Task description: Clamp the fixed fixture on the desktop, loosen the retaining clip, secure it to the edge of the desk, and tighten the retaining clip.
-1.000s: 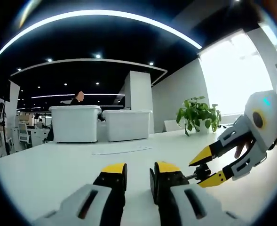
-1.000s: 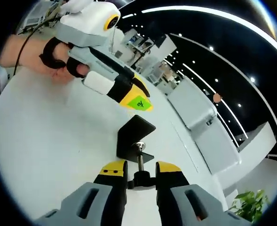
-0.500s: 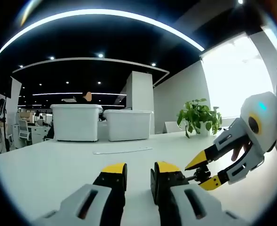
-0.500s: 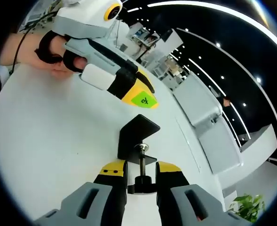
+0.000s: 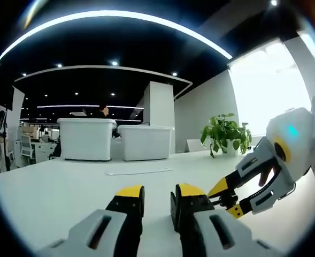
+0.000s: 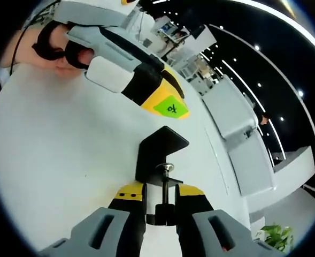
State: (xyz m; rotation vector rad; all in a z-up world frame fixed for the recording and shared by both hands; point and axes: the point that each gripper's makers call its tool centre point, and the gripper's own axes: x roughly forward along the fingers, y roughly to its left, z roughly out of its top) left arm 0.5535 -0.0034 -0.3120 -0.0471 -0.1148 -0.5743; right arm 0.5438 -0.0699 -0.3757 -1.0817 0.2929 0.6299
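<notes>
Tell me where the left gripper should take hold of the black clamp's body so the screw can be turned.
Probably the flat upper arm of the black clamp, its C-shaped frame. It juts out free above the white desk, clear of the screw whose knob the right gripper holds. The left gripper hovers just beyond that end, so closing in from there, jaws across the flat plate, looks easiest.

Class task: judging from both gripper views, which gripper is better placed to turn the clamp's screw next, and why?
Right, probably. The right gripper already has its jaws around the screw knob of the black clamp; the left gripper sits above the clamp's top, near the body, not the screw.
</notes>
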